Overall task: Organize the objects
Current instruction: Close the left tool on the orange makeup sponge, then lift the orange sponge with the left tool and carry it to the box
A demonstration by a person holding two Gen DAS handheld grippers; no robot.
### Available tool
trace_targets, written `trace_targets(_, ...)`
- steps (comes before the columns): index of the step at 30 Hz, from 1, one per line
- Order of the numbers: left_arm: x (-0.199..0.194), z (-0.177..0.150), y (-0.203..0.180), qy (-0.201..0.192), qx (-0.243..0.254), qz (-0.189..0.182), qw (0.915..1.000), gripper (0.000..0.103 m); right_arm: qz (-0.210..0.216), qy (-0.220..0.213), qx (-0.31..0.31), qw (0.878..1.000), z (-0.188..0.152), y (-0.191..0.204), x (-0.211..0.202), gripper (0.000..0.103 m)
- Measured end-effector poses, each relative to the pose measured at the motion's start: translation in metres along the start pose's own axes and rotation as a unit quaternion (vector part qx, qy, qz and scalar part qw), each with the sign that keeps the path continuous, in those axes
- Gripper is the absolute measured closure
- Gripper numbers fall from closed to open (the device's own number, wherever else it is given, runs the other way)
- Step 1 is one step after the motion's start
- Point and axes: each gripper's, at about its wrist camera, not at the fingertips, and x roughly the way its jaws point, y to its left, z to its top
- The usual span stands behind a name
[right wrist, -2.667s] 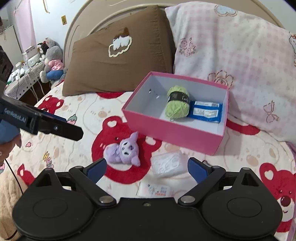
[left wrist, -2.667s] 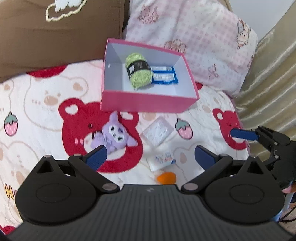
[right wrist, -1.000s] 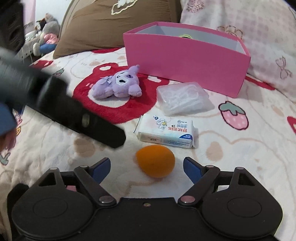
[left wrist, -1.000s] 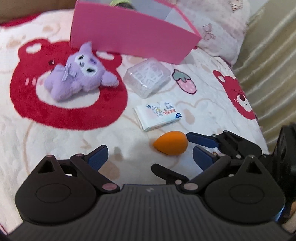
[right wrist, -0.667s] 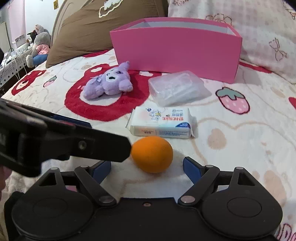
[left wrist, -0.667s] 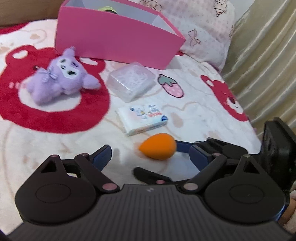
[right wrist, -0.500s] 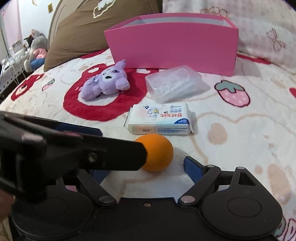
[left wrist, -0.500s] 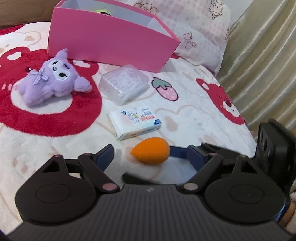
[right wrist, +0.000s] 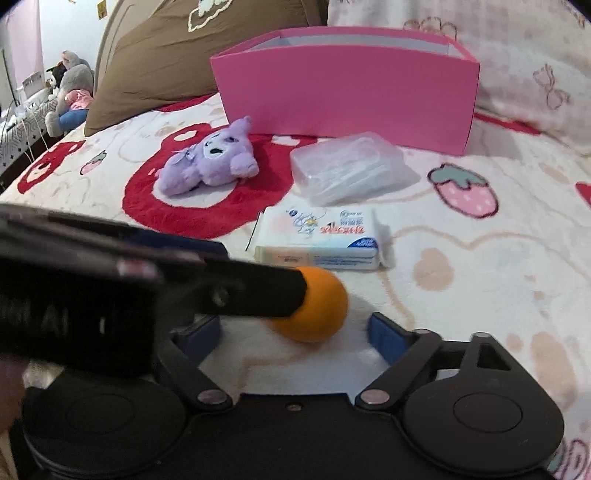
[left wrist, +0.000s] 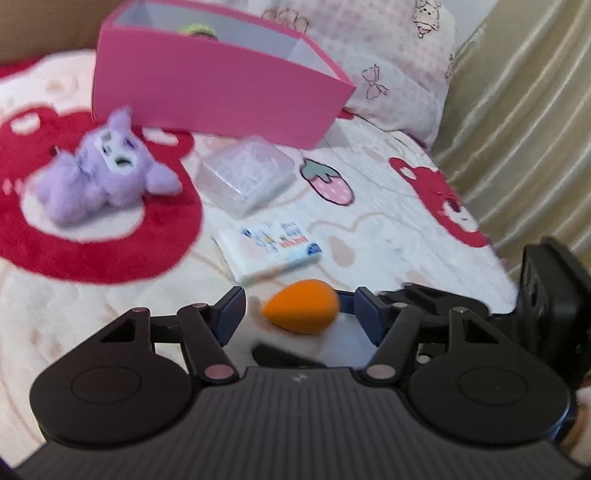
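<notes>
- The orange sponge egg (left wrist: 301,306) lies on the bed (left wrist: 388,221), in front of the tissue pack (left wrist: 269,247).
- Left tool (left wrist: 299,312) has been closing around the egg, not squeezing it yet.
- Right tool (right wrist: 295,332) is spread wide near the egg.

Orange sponge (right wrist: 317,314): your left tool's finger (right wrist: 258,291) crosses in front and hides its left part in the right wrist view.
Left tool (left wrist: 299,314): whether its pads touch the sponge cannot be told; its jaws have just been closing with the sponge between them.
Right tool (right wrist: 295,332): its left finger is largely hidden behind your left tool.
Pink box (left wrist: 218,88): from both views you see only its walls; a green scrap (left wrist: 195,29) shows over the rim, the rest of the contents is hidden.
Tissue pack (left wrist: 269,247): print blurred, unreadable in the left wrist view.
Purple plush (left wrist: 107,173): blurred.
Brown pillow (right wrist: 177,55): cut off by the top edge.
</notes>
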Motion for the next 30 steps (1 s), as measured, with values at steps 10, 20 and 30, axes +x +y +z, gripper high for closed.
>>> trace_targets(10,0.012,-0.008,-0.005,0.009,-0.012,-0.019,0.9997,0.040,-0.002,-0.028,-0.003,1.000,-0.001,0.000,-0.004,0.053)
trace_targets(20,0.017,-0.011,0.000,0.013,-0.036,0.034,0.9987,0.051,0.012,-0.038,0.003,0.999,0.001,0.000,-0.009,0.056)
trace_targets(30,0.002,-0.002,-0.009,0.023,-0.024,0.060,0.9976,0.059,0.023,-0.037,0.002,0.999,0.010,0.008,-0.015,0.056)
